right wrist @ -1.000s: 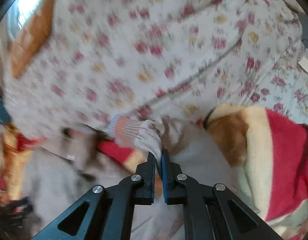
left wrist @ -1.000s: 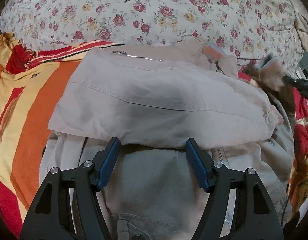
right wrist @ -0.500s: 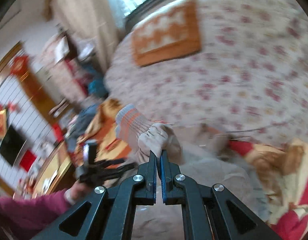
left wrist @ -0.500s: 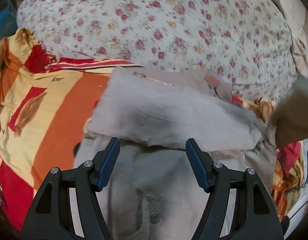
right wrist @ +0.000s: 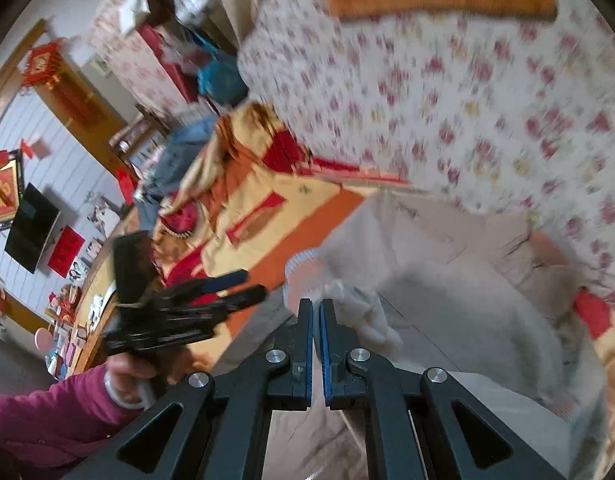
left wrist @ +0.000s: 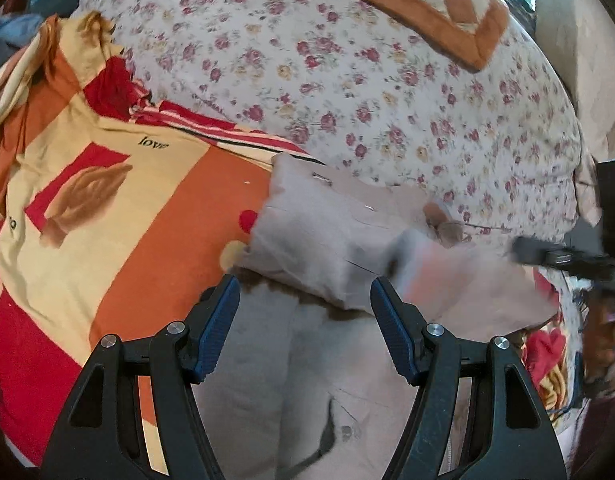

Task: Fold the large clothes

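A beige jacket (left wrist: 331, 236) lies partly folded on an orange, yellow and red blanket (left wrist: 119, 208). My left gripper (left wrist: 303, 300) is open and empty, hovering over the jacket's lower part. My right gripper (right wrist: 316, 312) is shut on the jacket's sleeve near its ribbed orange-striped cuff (right wrist: 303, 276) and carries it across the jacket body (right wrist: 447, 280). The sleeve (left wrist: 467, 276) shows blurred in the left wrist view, with the right gripper (left wrist: 567, 256) at the right edge. The left gripper (right wrist: 211, 296) also shows in the right wrist view.
A floral quilt (left wrist: 387, 92) is heaped behind the jacket, with an orange checked cushion (left wrist: 419, 4) on top. In the right wrist view a wall-mounted TV (right wrist: 31, 228), furniture and red decorations (right wrist: 43, 64) stand at the left. The person's magenta sleeve (right wrist: 51, 412) is at lower left.
My right gripper has swung the sleeve leftward and down over the jacket body. My left gripper has pulled back and up, so the jacket looks smaller; it stays open.
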